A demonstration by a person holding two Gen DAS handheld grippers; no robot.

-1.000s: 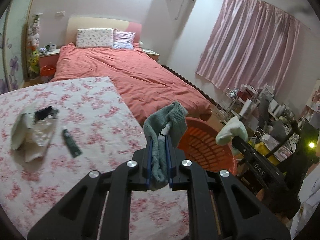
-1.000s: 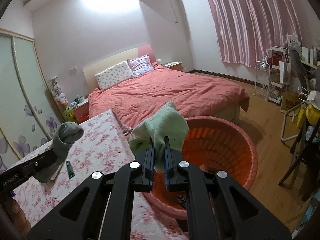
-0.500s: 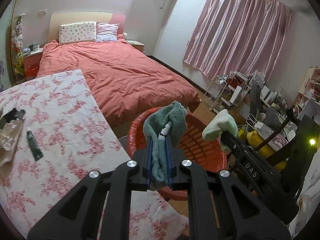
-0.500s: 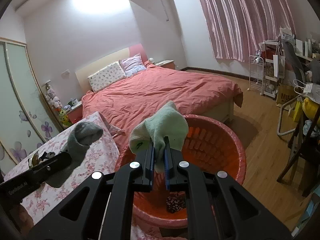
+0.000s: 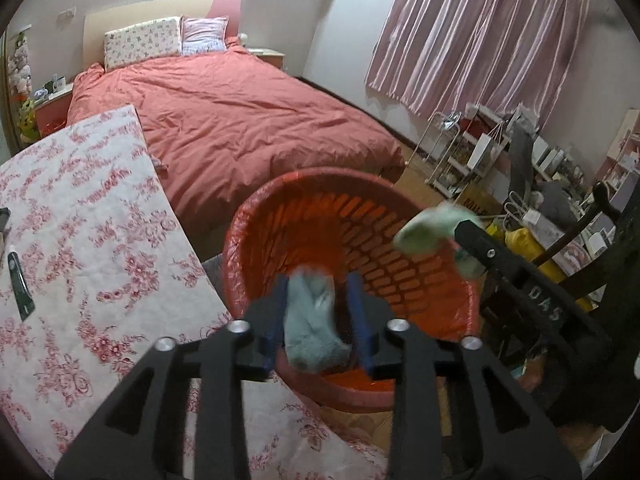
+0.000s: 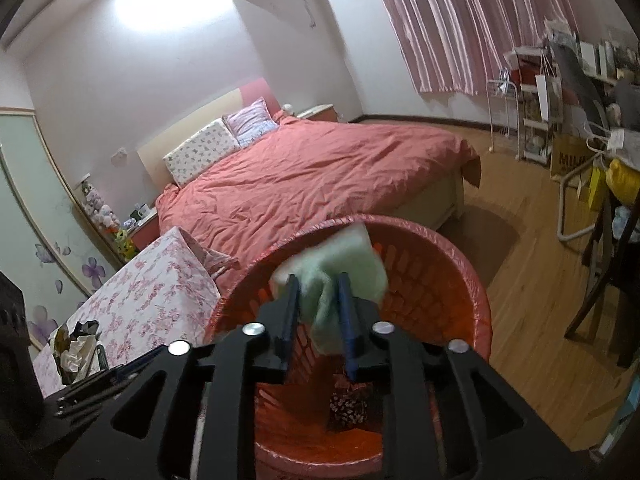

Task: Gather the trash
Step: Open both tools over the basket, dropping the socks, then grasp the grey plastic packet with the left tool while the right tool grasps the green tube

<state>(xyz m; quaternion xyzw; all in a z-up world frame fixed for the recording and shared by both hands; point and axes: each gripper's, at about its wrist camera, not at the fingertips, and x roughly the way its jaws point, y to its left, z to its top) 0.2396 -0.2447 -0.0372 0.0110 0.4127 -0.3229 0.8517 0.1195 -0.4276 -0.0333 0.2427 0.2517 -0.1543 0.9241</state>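
Socks over the basket — both hand-held grippers spread wide. Left hand-held gripper (image 5: 320,312) above the near rim of the red basket (image 5: 248,232), blue fingers (image 5: 357,312) well parted, grey sock (image 5: 314,328) blurred between them and not pinched; cannot tell whether touching either finger. Right hand-held gripper (image 6: 318,312) likewise parted above the same red basket (image 6: 460,280), pale green sock (image 6: 336,268) blurred between and beyond the blue fingers (image 6: 290,312), loose rather than clamped. Seen from the left wrist view, the same pale green sock (image 5: 430,228) at the tip of the right hand-held gripper (image 5: 460,236), over the far right side of the basket. Small dark patterned item (image 6: 348,404) lying on the basket floor, below the right fingers. Counter (image 5: 80,220) under a pink floral cloth just left of the basket, carrying a dark green tube (image 5: 18,284) near its left edge; crumpled wrapper pile (image 6: 74,344) on that counter in the right wrist view. Bed (image 5: 240,120) with a coral duvet behind the basket — two pillows (image 5: 164,40) at its head. Pink curtains (image 5: 480,36) on the right wall, cluttered shelves (image 5: 480,140) below them.
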